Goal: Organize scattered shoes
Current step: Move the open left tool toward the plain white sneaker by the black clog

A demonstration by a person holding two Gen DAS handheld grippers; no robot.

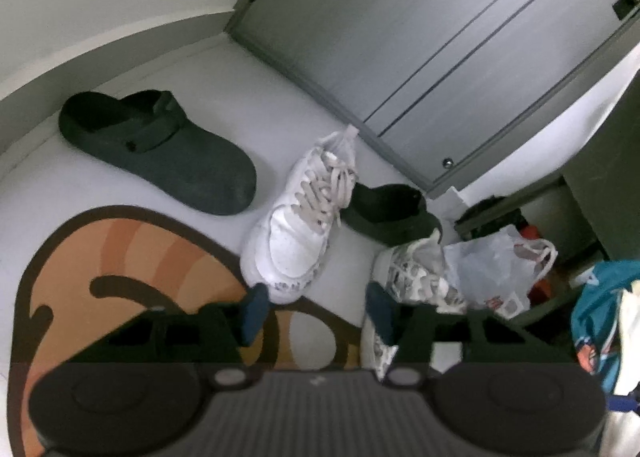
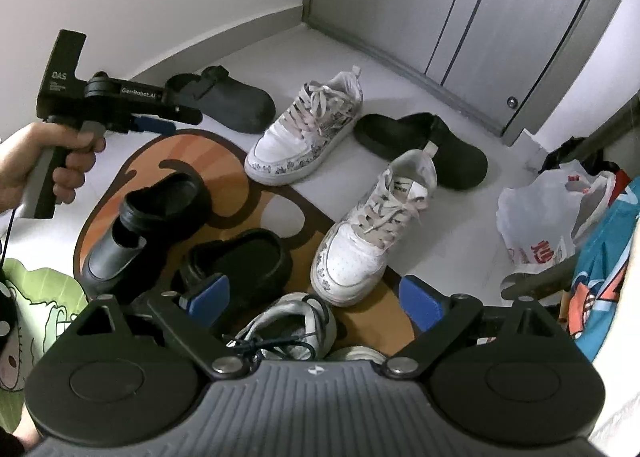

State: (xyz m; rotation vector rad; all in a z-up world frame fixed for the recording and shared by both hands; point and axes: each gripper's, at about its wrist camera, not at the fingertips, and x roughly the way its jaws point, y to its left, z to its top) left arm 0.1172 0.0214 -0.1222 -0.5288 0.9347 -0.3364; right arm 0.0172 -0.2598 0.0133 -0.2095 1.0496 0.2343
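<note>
Shoes lie scattered on a pale floor and an orange mat (image 2: 188, 149). A dark grey clog (image 1: 160, 149) lies far left, with its black mate (image 1: 388, 213) behind two white patterned sneakers (image 1: 304, 217) (image 1: 416, 277). My left gripper (image 1: 316, 313) is open over the mat's edge, nothing between its pads, the nearer sneaker's toe just ahead. In the right wrist view a hand holds the left gripper (image 2: 176, 121) near the grey clog (image 2: 228, 101). My right gripper (image 2: 314, 297) stands open above a grey laced sneaker (image 2: 288, 325), beside two black loafers (image 2: 164, 201) (image 2: 240, 261).
A grey door (image 1: 400, 37) and skirting close the far side. A white plastic bag (image 2: 536, 217) and a blue-orange bag (image 2: 600, 277) crowd the right by a dark cabinet (image 1: 600, 177). A green printed mat (image 2: 36, 297) lies at the left.
</note>
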